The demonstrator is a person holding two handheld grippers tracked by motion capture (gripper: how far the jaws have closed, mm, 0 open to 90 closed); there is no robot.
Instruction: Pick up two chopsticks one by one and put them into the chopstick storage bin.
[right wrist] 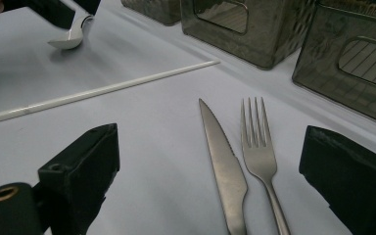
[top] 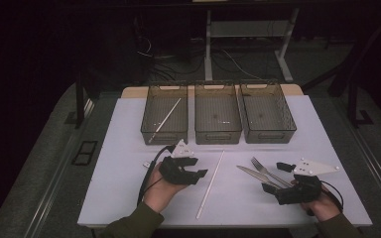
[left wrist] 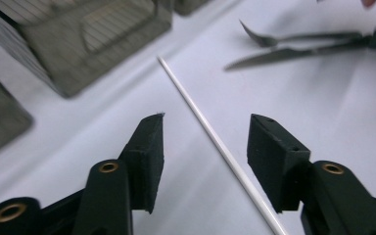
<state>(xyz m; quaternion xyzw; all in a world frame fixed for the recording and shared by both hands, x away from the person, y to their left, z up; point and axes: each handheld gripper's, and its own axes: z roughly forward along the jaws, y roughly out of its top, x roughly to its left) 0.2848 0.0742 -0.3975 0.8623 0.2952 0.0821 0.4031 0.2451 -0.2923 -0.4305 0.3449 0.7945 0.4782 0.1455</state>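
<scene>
Left gripper (left wrist: 205,142): fingers (left wrist: 149,156) spread, one on each side of the white chopstick (left wrist: 210,132) and not yet touching it. The chopstick lies flat on the counter (top: 129,188), running lengthwise between the two grippers; the straddling stance reads as alignment for a pick across its thin shaft.

Right gripper (right wrist: 215,191): fingers (right wrist: 85,161) spread wide, pinching nothing. Knife (right wrist: 225,166) and fork (right wrist: 259,147) lie side by side between them on the counter, handles toward the gripper, the two pieces just beside each other or touching at the handles; which one is aimed at cannot be told.

Further out: a white spoon (right wrist: 71,36) rests on the counter near the left gripper, seen from the right gripper view.

Far edge of the counter: three dark mesh bins in a row. The left bin (top: 164,114) already holds a second chopstick (top: 166,119), leaning diagonally inside. The middle bin (top: 218,113) and right bin (top: 268,113) appear to hold no cutlery. Judgement: one bin per utensil type, so the loose chopstick belongs with its mate in the left bin, which explains the left gripper taking it.
</scene>
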